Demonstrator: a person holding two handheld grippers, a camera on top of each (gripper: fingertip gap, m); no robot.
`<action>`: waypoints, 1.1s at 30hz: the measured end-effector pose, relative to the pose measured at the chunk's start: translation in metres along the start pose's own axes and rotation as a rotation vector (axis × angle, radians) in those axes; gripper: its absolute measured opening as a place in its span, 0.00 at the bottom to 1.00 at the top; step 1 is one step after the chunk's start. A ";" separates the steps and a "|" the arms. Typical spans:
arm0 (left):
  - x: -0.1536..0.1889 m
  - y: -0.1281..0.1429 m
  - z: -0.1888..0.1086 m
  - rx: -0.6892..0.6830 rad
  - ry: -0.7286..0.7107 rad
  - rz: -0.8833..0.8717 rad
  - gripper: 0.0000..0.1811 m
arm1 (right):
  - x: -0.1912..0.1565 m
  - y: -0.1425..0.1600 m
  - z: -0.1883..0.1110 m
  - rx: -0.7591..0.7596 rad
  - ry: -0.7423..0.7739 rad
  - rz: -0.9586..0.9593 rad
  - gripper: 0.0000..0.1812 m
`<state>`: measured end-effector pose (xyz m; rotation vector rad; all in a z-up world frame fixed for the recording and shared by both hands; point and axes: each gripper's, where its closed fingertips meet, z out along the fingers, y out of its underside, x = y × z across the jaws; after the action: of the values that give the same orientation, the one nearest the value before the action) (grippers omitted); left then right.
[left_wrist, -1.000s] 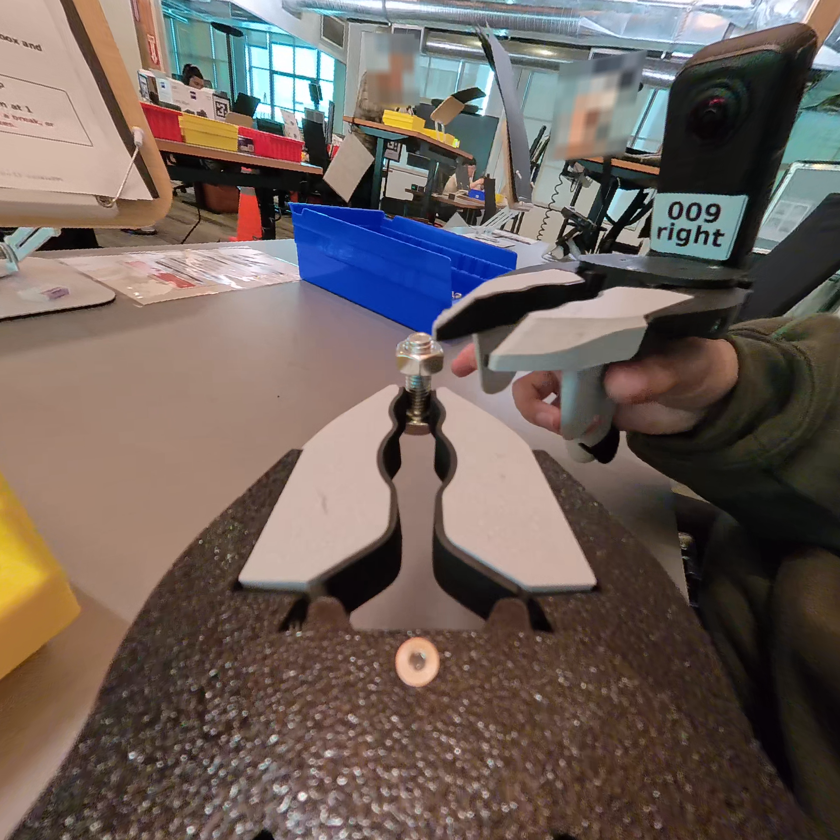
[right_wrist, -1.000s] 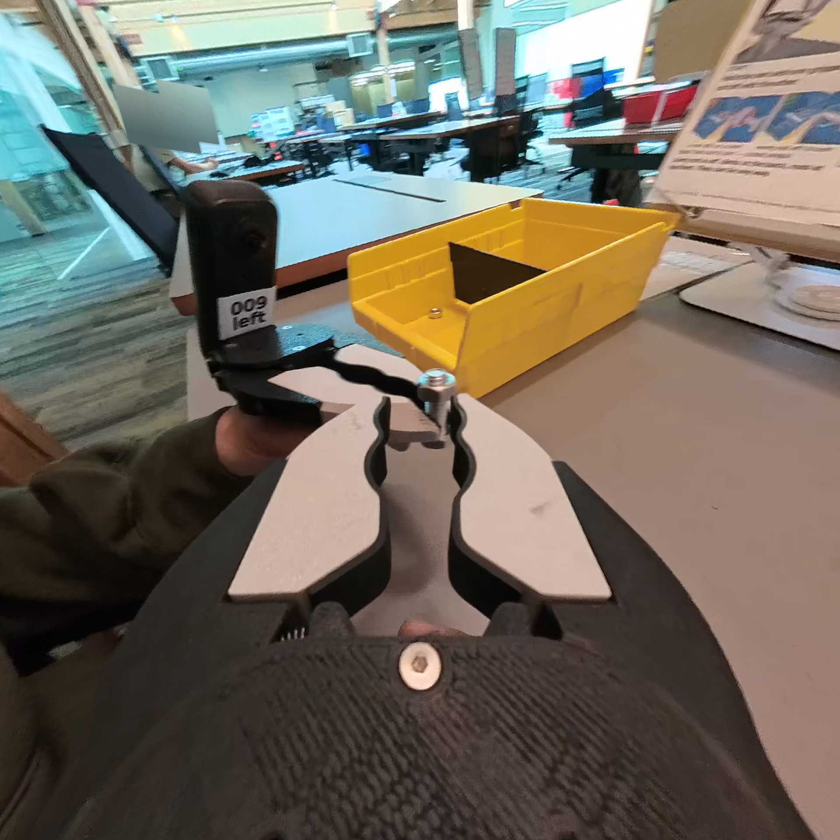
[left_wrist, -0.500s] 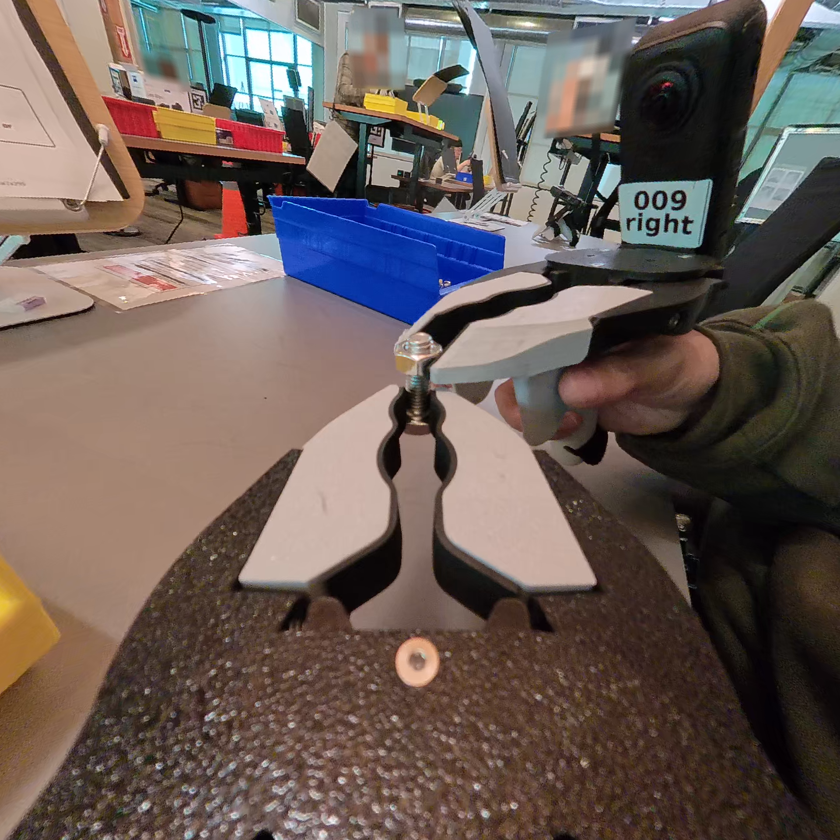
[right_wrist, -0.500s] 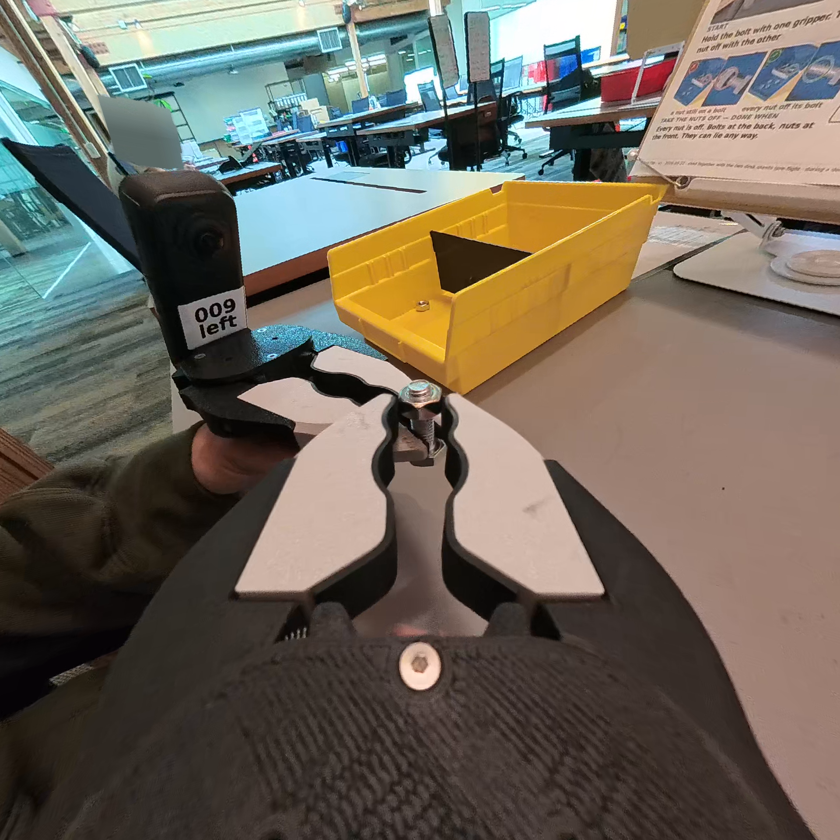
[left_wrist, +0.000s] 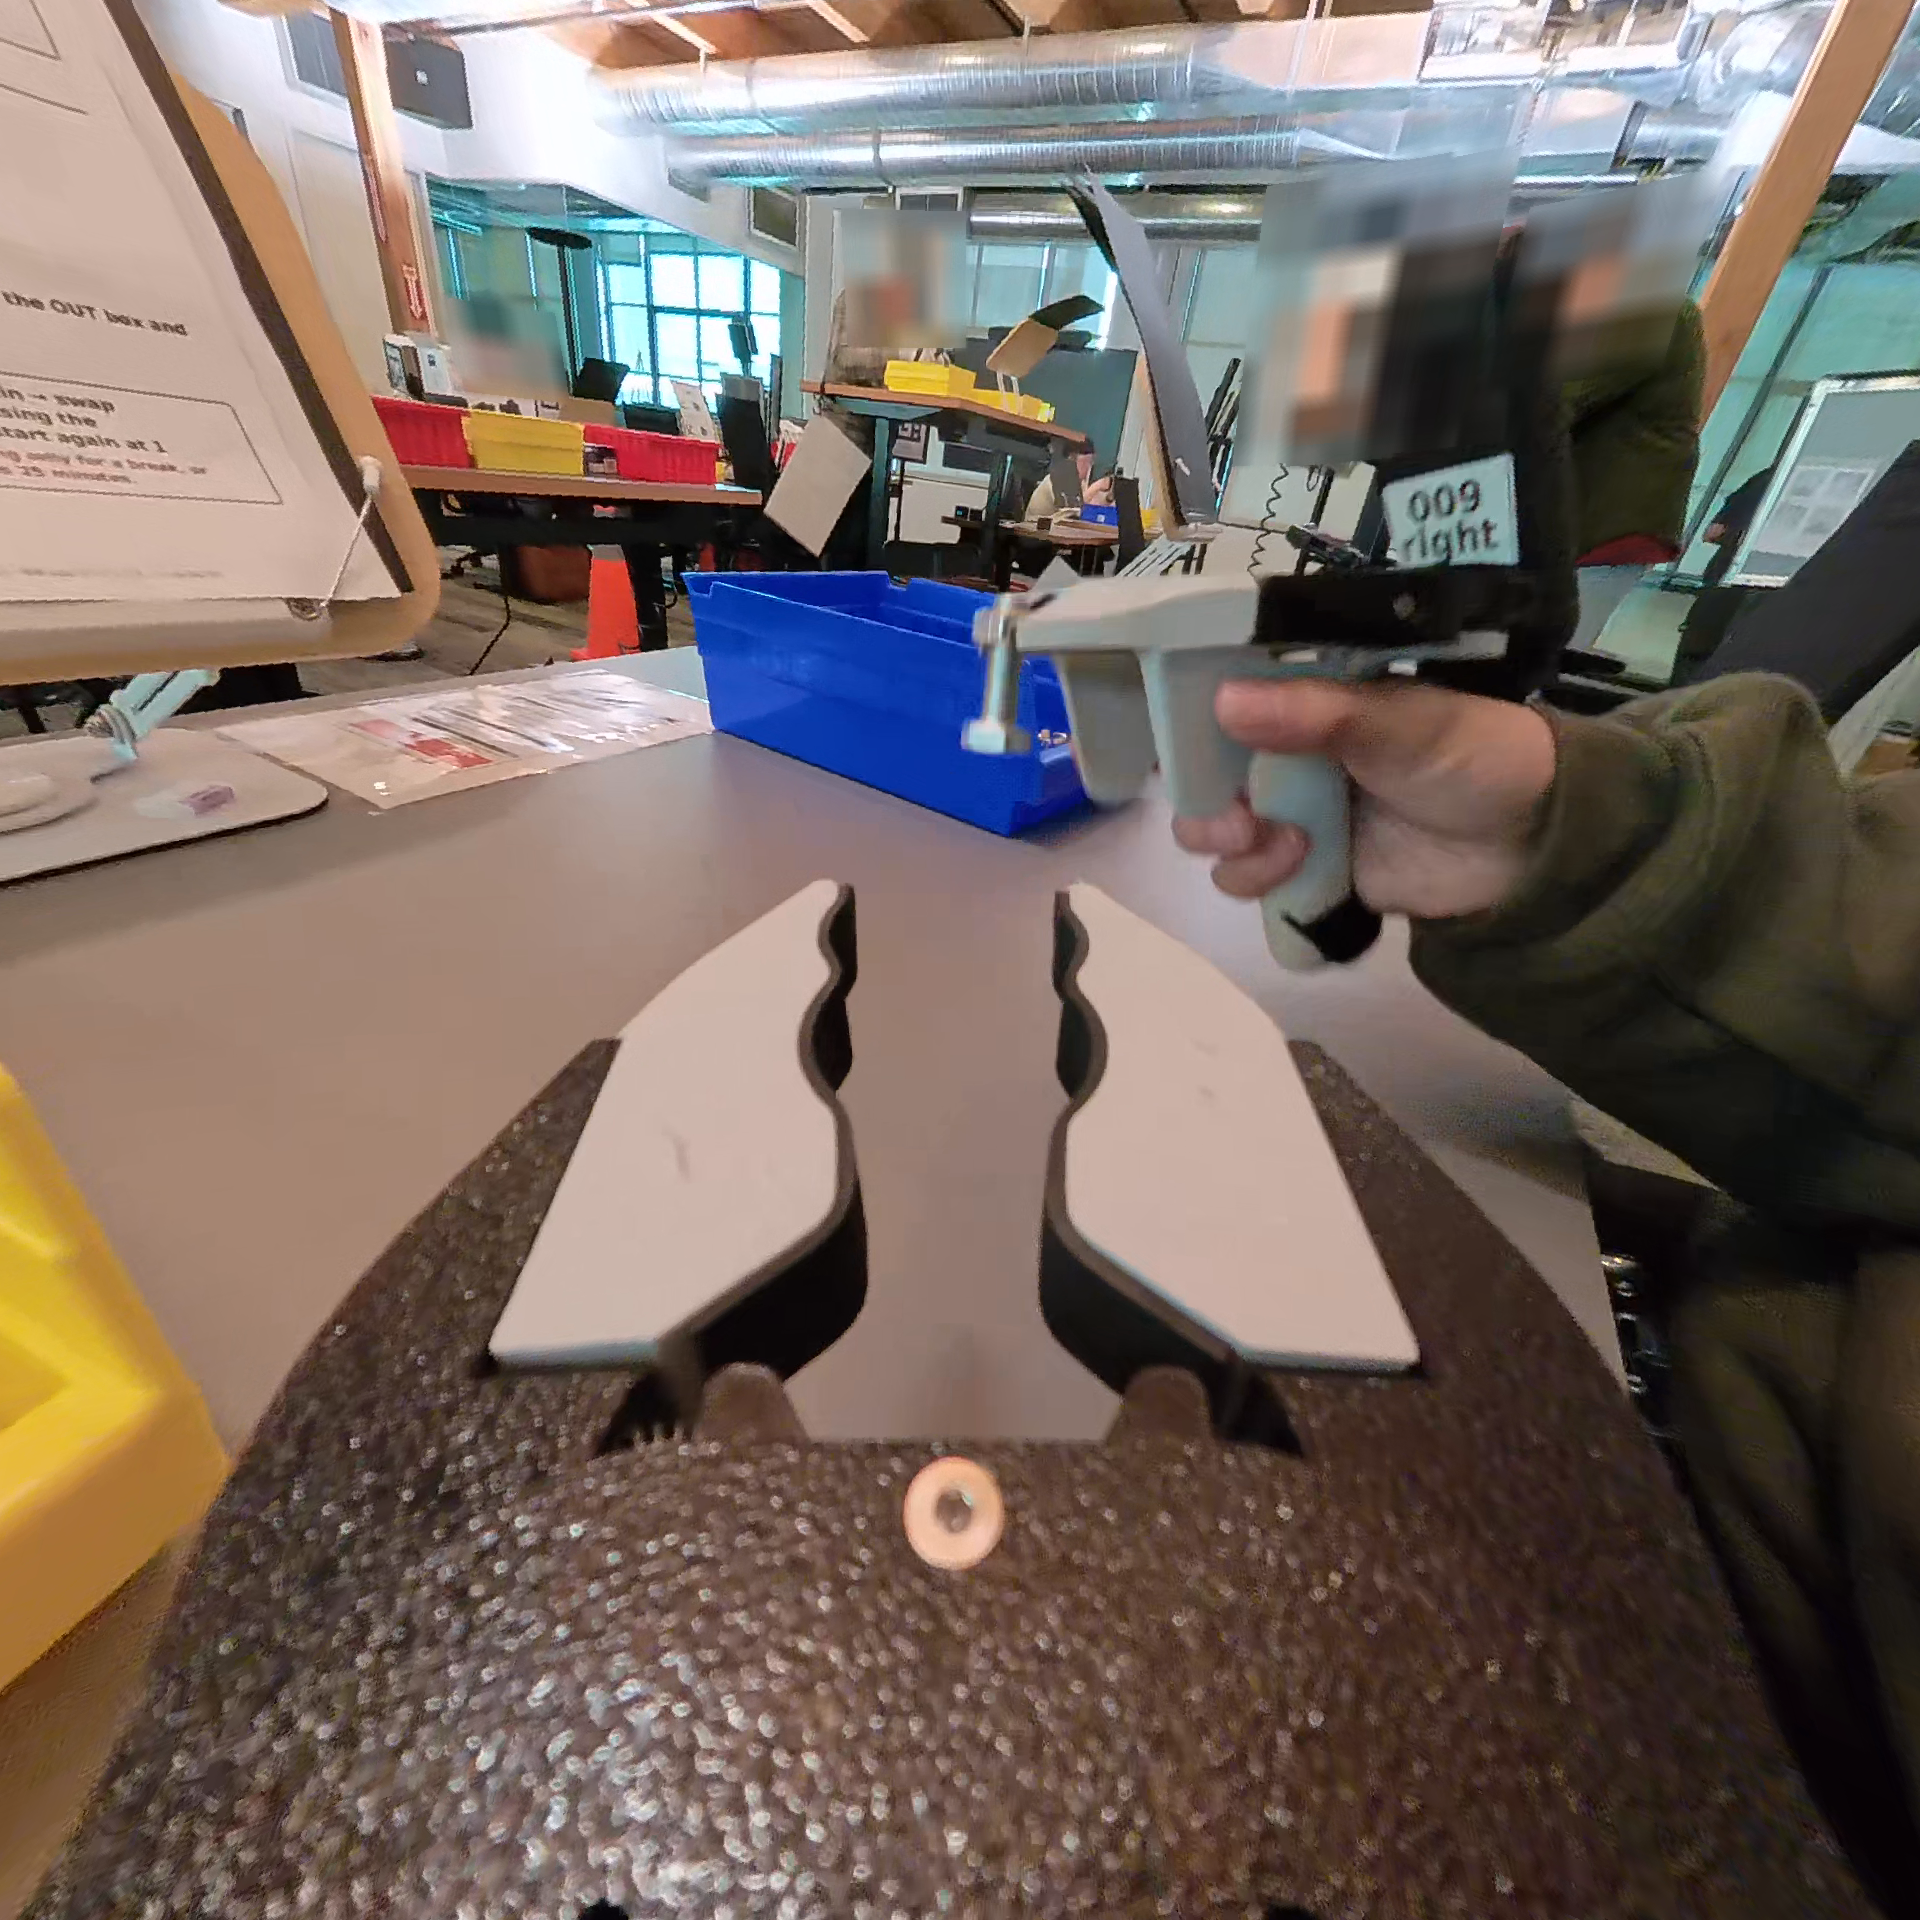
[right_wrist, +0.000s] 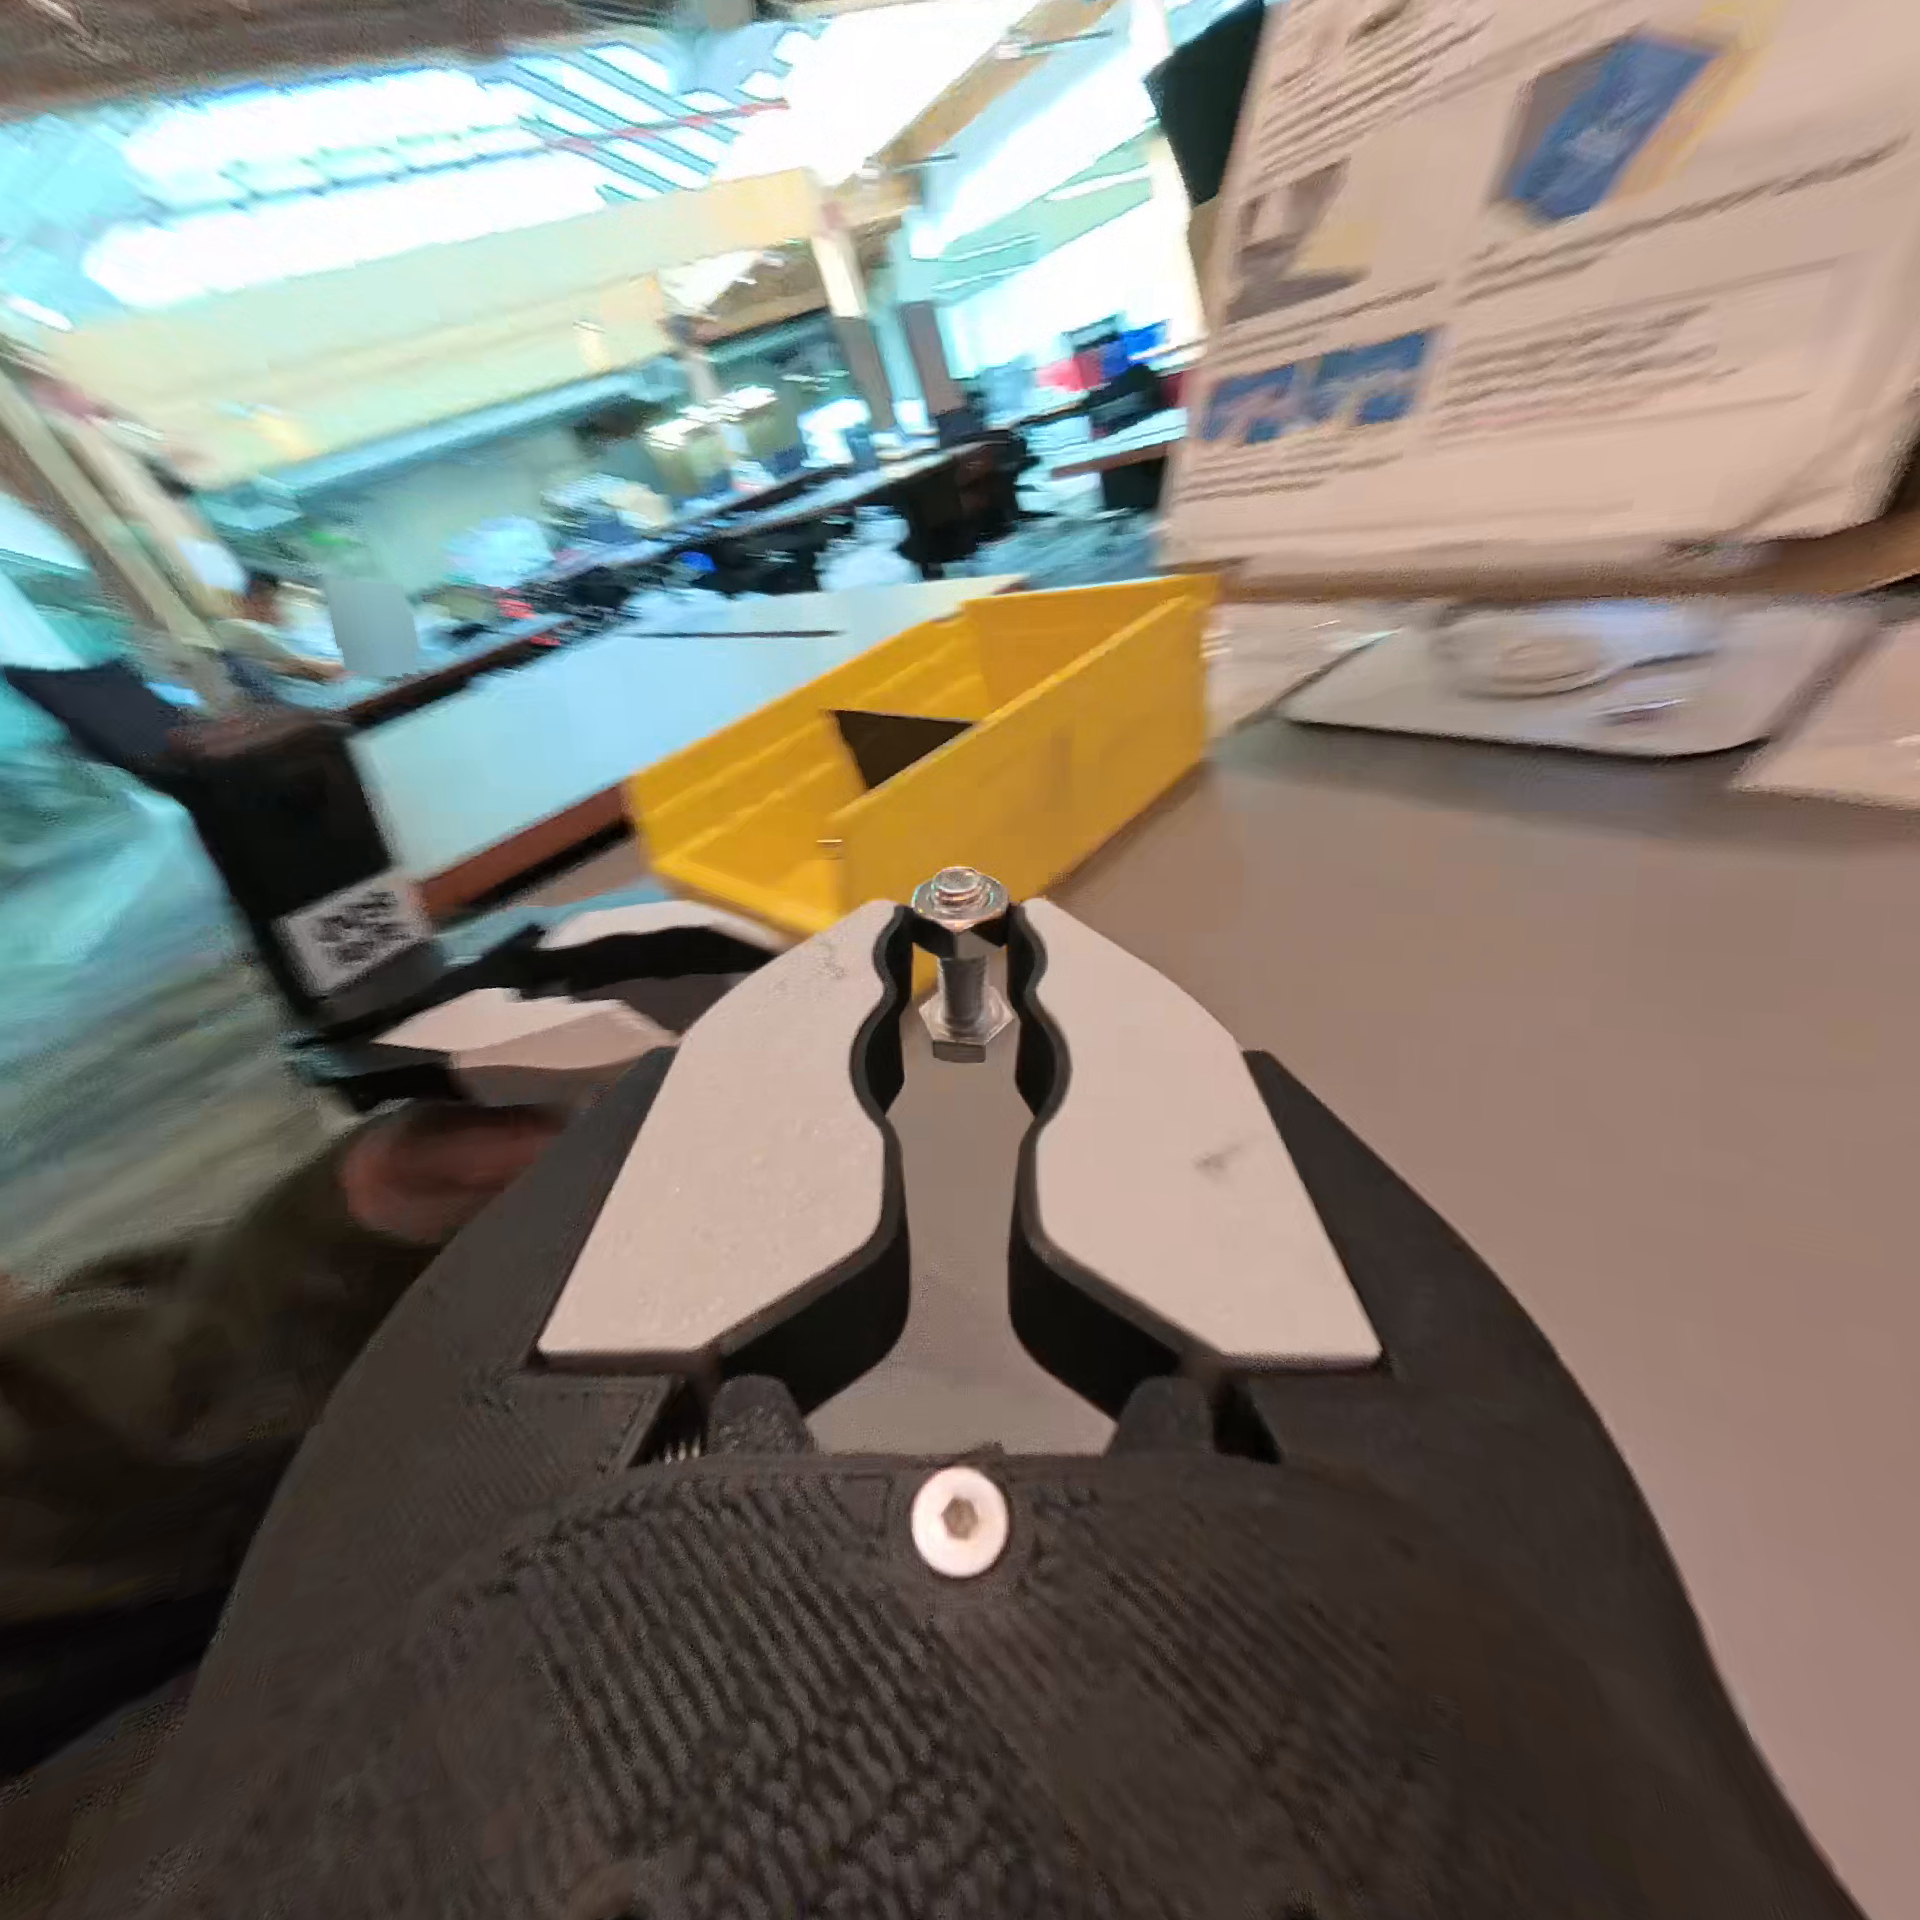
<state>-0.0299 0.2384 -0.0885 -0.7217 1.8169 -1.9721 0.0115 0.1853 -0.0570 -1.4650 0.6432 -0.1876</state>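
My right gripper (right_wrist: 957, 912) is shut on the nut (right_wrist: 958, 902) at the top of a silver bolt (right_wrist: 961, 992). The bolt hangs down between the fingers with its hex head lowest. In the left wrist view the right gripper (left_wrist: 1006, 620) holds the bolt (left_wrist: 995, 686) in the air in front of the blue bin (left_wrist: 831, 665). My left gripper (left_wrist: 954, 925) is open and empty, low over the grey table (left_wrist: 468, 935). It also shows blurred at the left of the right wrist view (right_wrist: 582, 966).
A yellow bin (right_wrist: 935, 748) with a black divider stands beyond the right gripper; its corner shows at the left (left_wrist: 73, 1351). A clipboard stand with printed sheets (left_wrist: 156, 312) and its white base (left_wrist: 125, 800) stand at the back. A laminated sheet (left_wrist: 488, 717) lies by the blue bin. My right fingertips sit around 8 centimeters from my left ones.
My left gripper has opened and let go of the bolt's shank. My right gripper has closed on the nut and carried the bolt up and away toward the blue bin.
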 end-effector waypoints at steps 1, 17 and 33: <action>0.000 0.001 0.000 -0.002 0.002 -0.004 0.19 | 0.018 -0.009 -0.010 -0.005 0.090 -0.068 0.09; -0.002 0.008 0.002 -0.036 0.010 -0.010 0.17 | 0.308 -0.003 -0.168 -0.914 0.947 -0.576 0.10; -0.020 0.009 -0.012 -0.065 -0.082 0.028 0.16 | 0.082 -0.019 0.025 -0.077 0.281 -0.495 0.30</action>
<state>-0.0211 0.2586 -0.1006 -0.7811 1.8403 -1.8455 0.0965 0.1635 -0.0632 -1.6695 0.5031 -0.7712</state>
